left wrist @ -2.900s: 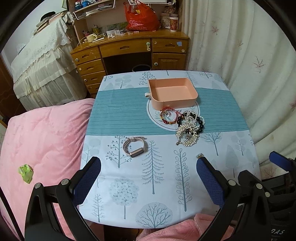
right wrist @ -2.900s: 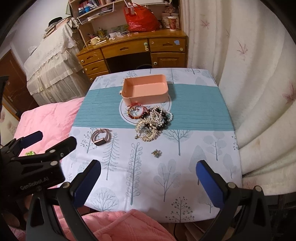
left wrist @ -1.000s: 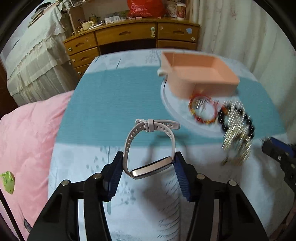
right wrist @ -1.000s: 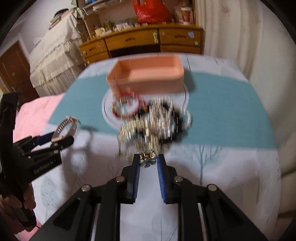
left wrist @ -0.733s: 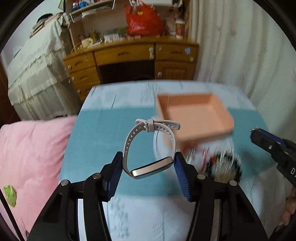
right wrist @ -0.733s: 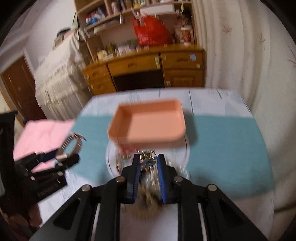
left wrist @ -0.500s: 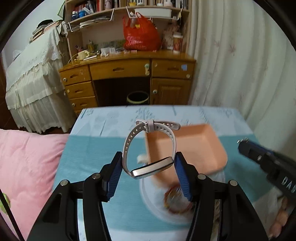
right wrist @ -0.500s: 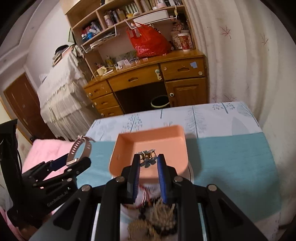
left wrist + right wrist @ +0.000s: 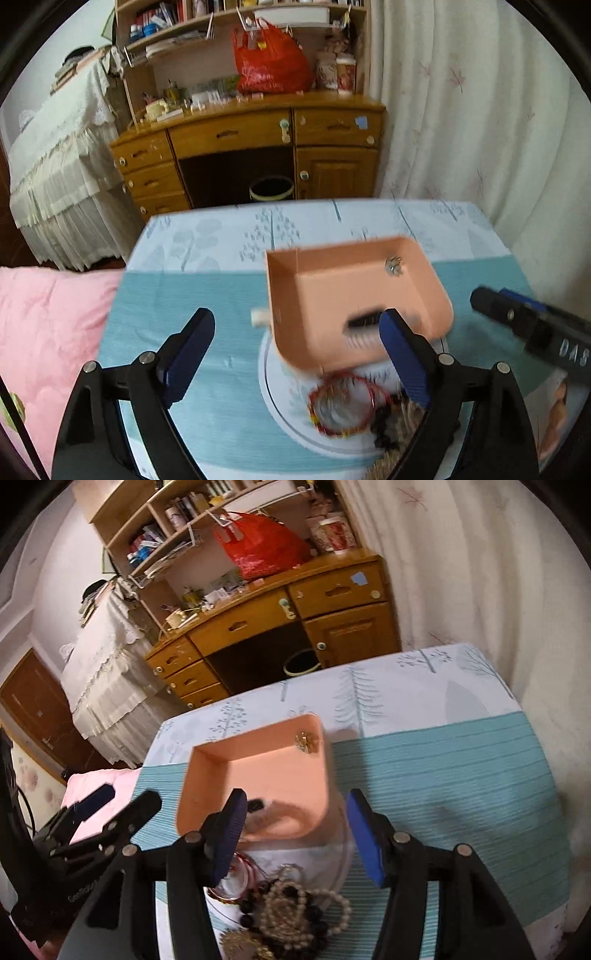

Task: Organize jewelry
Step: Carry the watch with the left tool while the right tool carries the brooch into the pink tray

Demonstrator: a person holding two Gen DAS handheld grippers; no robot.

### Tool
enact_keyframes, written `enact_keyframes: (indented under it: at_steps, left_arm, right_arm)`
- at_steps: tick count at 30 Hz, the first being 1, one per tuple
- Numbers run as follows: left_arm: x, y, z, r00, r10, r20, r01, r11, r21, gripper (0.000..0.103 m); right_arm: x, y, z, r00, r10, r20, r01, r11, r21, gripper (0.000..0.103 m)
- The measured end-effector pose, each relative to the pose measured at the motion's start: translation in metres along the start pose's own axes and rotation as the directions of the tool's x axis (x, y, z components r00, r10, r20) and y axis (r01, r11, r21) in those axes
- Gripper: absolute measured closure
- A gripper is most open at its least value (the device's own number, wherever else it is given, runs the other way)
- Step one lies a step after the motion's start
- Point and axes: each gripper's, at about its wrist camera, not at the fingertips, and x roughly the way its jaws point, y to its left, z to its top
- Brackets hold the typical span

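Both grippers hung above one pink tray (image 9: 291, 280) on a table with a tree-print cloth (image 9: 207, 240) crossed by a teal band.

Left gripper (image 9: 295, 354): jaws spread wide, released, nothing between the blue pads (image 9: 402, 354). Right gripper (image 9: 295, 834): jaws also parted, empty; its tip showed at the right edge of the left wrist view.

Tray contents, counted: two items. One small gold-and-silver brooch (image 9: 306, 741) lay in the far right corner of the tray, close to the far wall. One watch (image 9: 275, 812) with a pale strap lay at the near end of the tray floor; in the left wrist view it appeared only as a blurred dark bar (image 9: 365, 318) with pale streaks beside it.

Still outside the tray, on the cloth just near of it, over a white printed circle (image 9: 273, 391): one red string bracelet (image 9: 341, 406), one dark bead bracelet (image 9: 255, 897), one strand of pearls (image 9: 295, 904), and one gold piece (image 9: 240, 941) at the near edge of the heap. These lay tangled and touching; an exact count within the heap could not be told beyond that.

Background: one wooden desk (image 9: 236, 136) on the far side, one red plastic bag (image 9: 269, 62) on it, one round bin (image 9: 271, 190) in the knee space, white curtain (image 9: 480, 129) right, pink quilt (image 9: 44, 332) left.
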Motion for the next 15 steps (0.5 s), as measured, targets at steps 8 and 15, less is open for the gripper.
enact_keyframes:
  at_steps: [8,15]
  left_arm:
    - [-0.007,-0.022,-0.067,0.982,-0.122,-0.141,0.131,0.990,0.056,0.005]
    - [-0.019,-0.063,-0.115,0.972,-0.156,-0.177,0.198,0.947,0.251,0.003]
  right_arm:
    - [-0.004,-0.021,-0.031,0.996,-0.011,-0.090,0.010,1.000,-0.012,0.041]
    - [-0.005,-0.032,-0.068,0.980,0.059,-0.191,-0.057,0.998,0.015,0.041]
